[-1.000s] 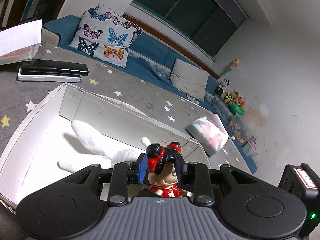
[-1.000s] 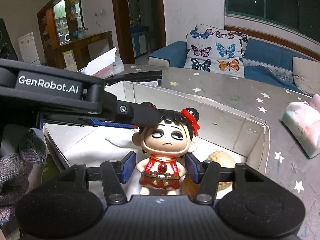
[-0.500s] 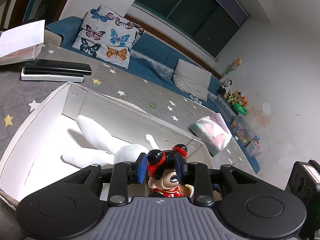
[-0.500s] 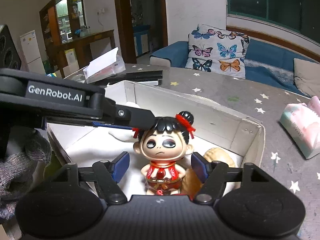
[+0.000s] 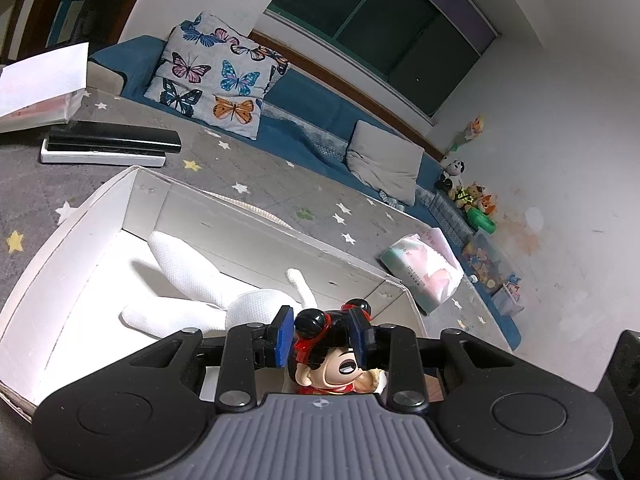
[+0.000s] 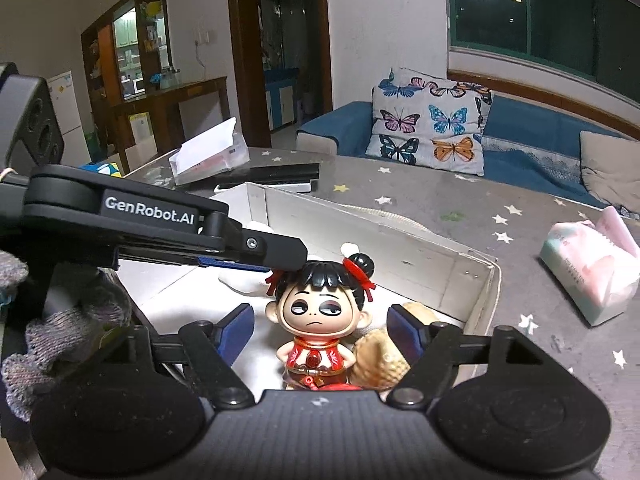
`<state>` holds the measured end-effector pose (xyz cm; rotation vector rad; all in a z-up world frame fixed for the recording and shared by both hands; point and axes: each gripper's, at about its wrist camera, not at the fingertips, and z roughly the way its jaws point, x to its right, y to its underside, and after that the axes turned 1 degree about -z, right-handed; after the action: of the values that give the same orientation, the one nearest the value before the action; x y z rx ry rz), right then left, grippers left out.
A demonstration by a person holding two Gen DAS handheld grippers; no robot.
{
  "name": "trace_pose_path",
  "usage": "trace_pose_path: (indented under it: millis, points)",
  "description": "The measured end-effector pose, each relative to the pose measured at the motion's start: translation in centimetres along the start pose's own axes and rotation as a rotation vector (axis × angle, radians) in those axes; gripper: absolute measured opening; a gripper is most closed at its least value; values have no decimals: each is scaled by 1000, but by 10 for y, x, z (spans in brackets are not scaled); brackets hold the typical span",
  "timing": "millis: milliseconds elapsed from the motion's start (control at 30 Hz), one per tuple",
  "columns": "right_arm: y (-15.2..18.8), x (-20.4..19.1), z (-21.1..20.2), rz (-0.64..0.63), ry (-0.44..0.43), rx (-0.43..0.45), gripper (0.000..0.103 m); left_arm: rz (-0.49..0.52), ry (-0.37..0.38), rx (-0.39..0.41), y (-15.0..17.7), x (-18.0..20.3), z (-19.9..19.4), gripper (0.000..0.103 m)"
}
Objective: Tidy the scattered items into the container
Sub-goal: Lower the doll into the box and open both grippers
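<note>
A doll figurine (image 6: 316, 320) with black hair buns and a red outfit is in the near right corner of the white box (image 6: 440, 248). My left gripper (image 5: 320, 336) is shut on the doll's head (image 5: 328, 344) from above; its finger also shows in the right wrist view (image 6: 276, 252). My right gripper (image 6: 320, 330) is open, its pads standing apart on either side of the doll. A white plush toy (image 5: 208, 292) lies in the box (image 5: 72, 240). A tan shell-like item (image 6: 380, 360) sits beside the doll.
A tissue pack (image 6: 588, 268) lies on the star-patterned table to the right of the box. Black and white flat remotes (image 5: 108, 146) and a paper-topped box (image 6: 208, 156) lie beyond it. A sofa with a butterfly pillow (image 6: 428, 128) stands behind.
The doll has gone down into the box with my left gripper still on its head. My right gripper's pads have spread wider and drawn back from it.
</note>
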<state>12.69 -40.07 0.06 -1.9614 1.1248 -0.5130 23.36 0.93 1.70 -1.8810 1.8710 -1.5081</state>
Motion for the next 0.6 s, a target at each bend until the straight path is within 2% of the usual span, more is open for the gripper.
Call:
trace_pose_path:
  millis: [367, 533, 600]
  points:
    - [11, -6, -22, -20, -41, 56, 85, 10, -16, 32, 2, 3, -15, 32]
    - [17, -12, -37, -30, -68, 89, 85, 9, -25, 57, 5, 3, -31, 32]
    - [19, -15, -43, -39, -87, 102, 90, 11, -26, 69, 8, 3, -40, 32]
